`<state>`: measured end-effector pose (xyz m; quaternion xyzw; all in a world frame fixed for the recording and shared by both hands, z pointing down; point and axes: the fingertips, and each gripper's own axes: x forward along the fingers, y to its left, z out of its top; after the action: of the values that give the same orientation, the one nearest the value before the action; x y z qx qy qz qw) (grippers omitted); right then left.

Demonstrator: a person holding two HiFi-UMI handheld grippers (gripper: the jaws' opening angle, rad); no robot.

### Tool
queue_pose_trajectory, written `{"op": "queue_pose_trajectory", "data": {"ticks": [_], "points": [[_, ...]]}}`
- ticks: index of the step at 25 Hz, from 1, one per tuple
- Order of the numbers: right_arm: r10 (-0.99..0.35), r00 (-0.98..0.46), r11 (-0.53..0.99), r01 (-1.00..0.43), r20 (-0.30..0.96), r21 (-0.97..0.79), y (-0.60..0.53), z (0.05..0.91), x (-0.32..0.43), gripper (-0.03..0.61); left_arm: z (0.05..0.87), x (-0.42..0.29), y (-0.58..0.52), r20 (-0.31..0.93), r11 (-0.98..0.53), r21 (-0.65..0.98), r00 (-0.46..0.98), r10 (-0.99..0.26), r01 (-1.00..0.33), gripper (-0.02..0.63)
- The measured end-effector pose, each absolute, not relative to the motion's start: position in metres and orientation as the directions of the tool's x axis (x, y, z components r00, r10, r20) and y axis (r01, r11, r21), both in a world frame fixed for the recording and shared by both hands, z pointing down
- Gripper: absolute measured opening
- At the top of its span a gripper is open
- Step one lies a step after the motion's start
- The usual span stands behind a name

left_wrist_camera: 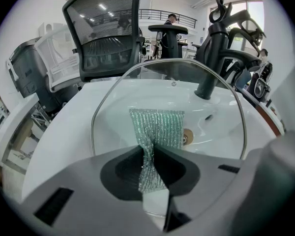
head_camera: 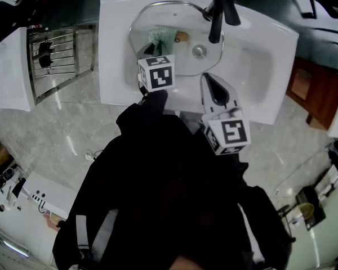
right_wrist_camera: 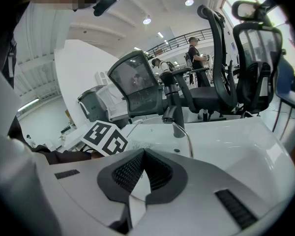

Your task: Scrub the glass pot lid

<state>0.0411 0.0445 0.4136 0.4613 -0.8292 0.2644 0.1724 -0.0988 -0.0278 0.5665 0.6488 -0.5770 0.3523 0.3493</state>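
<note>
Most lid bare — cloth in left tool

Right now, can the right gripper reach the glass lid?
Probably yes: the right gripper, shut and empty, hangs just short of the glass lid, nothing between; the left gripper holds its scrubber further left.

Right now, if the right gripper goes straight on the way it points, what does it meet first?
Probably the rim of the glass pot lid, then the black faucet behind it; depth is unclear.
</note>
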Motion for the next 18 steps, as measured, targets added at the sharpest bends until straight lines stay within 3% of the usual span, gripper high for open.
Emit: {"op": "queue_pose_trajectory", "data": {"ticks": [18], "points": [[-0.684,-0.505,0.423,-0.863,0.527,-0.278,0.041,0.411,0.052,0.003,0.563,-0.080,-0.030,0.860,-0.107,0.063,0.108,-0.498,-0.992,0.060]]}}
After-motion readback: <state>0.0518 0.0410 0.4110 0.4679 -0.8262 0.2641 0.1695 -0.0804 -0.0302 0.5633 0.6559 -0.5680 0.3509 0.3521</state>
